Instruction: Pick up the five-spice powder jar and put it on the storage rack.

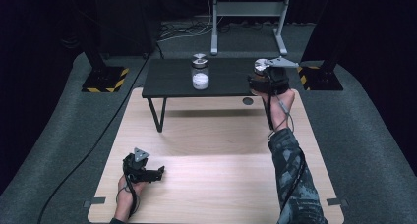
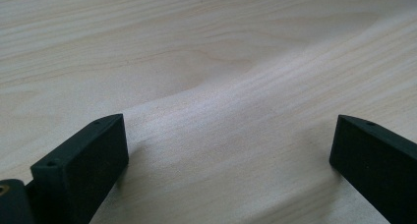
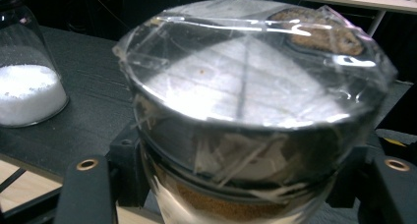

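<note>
Fingers (image 3: 236, 194) grip brown-filled jar (image 3: 255, 106) beside salt jar (image 3: 27, 81).

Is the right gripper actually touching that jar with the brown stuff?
Touching: in the right gripper view, its jaws clamp both sides of the brown-filled jar.

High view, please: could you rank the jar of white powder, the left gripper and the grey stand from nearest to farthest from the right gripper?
1. Jar of white powder: on the black bench, to the left of the right gripper.
2. Grey stand: on the floor behind the bench.
3. Left gripper: resting on the near-left part of the wooden table.
</note>
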A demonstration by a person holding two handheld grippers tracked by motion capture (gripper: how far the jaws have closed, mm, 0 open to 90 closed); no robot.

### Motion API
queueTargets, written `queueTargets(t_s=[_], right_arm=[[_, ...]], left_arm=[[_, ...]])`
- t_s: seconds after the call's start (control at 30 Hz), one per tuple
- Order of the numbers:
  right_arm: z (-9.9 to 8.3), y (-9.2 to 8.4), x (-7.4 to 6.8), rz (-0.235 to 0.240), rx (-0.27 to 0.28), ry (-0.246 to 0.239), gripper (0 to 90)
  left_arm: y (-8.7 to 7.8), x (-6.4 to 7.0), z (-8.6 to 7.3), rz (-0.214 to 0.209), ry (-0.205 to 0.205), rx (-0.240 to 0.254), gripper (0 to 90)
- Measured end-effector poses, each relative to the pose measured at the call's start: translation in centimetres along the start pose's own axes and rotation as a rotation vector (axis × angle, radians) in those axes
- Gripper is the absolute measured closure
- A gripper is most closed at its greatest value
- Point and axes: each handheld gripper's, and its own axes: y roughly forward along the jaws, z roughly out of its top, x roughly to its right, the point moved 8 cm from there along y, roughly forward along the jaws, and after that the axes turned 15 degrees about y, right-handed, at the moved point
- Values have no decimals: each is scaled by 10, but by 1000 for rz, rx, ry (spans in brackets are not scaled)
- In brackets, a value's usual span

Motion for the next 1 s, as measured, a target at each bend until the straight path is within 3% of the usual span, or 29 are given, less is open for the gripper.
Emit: queueTargets(t_s=[1.0], right_arm=[[9,43,-41,52,-43,-28,292]], left_arm=[[0,0,0,-1,0,1,9]])
